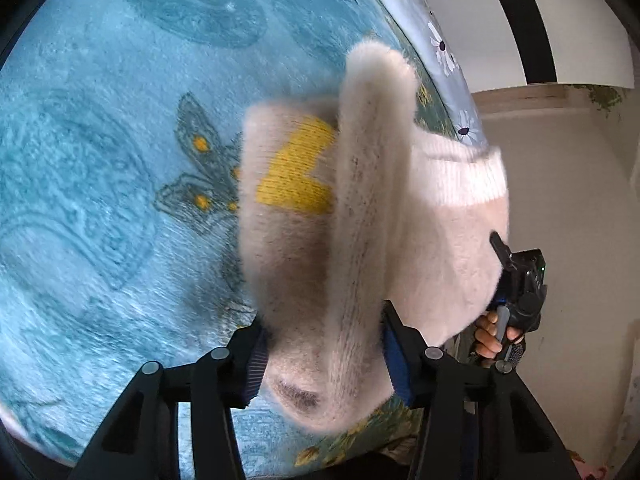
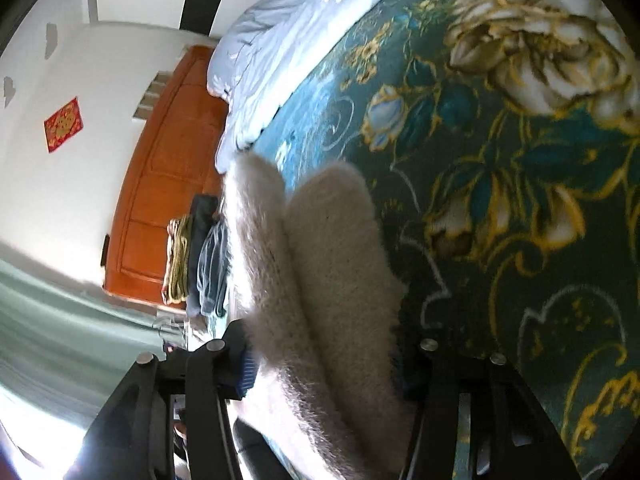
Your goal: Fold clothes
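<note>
A fluffy white sweater [image 1: 360, 208] with a yellow patch [image 1: 298, 168] hangs bunched above a teal floral blanket [image 1: 100, 140]. My left gripper [image 1: 326, 364] is shut on a thick fold of it, blue pads pressed into both sides. In the left wrist view my right gripper [image 1: 510, 280] holds the sweater's far side, with a hand [image 1: 490, 336] on its handle. In the right wrist view the sweater [image 2: 332, 264] fills the space between the fingers of my right gripper [image 2: 320, 364], pads pressed on the folds. The blanket [image 2: 500, 180] lies below.
A pale blue daisy-print quilt [image 2: 288, 40] lies along the bed's far side. A stack of folded clothes [image 2: 196, 256] sits near an orange wooden door [image 2: 168, 168]. White walls and a bare floor [image 1: 560, 220] lie past the bed edge.
</note>
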`<state>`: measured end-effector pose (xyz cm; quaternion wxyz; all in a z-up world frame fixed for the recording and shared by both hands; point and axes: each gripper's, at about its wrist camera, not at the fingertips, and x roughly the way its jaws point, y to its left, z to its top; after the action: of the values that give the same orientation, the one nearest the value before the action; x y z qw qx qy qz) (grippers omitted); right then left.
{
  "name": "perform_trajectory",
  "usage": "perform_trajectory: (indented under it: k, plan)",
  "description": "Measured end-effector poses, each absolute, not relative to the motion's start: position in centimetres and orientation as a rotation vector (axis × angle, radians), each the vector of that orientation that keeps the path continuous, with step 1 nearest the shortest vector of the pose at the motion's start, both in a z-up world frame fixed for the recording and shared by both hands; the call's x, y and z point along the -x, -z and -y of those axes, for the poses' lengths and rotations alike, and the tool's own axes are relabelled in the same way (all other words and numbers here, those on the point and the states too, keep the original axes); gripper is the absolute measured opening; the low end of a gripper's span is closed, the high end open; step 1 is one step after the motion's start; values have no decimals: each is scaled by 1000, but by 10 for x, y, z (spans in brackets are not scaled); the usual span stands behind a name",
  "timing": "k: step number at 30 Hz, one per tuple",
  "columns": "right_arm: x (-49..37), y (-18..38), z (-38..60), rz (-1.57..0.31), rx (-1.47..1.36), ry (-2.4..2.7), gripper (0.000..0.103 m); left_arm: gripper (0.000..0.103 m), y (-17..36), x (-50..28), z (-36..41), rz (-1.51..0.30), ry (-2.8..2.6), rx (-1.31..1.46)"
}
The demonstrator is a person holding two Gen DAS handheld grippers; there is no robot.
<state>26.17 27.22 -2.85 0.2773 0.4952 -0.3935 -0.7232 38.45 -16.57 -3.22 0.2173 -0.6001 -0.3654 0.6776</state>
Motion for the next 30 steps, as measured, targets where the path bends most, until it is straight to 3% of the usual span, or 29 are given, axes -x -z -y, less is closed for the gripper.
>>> perform_trajectory:
  k: [10,15,20,25,30]
  plan:
    - [-255,45,-280,1149,-1391,1947,56,60,27,-394,179,1047,-1926,1614]
    - [-273,38,-284,1102,-1381,1974,63,66,20,-389,179,1009,-2006,1608]
    - [-283,42,-293,1034,-1434,1976,65,71,39,-386,176,1119,-1942,1615]
    - [-286,59,-293,1112,-1417,1933,66,72,44,-388,177,1183,-1931,1568]
    - [-280,68,-294,1142,-1406,1906,68,76,39,-376,167,1130,-1962,1570]
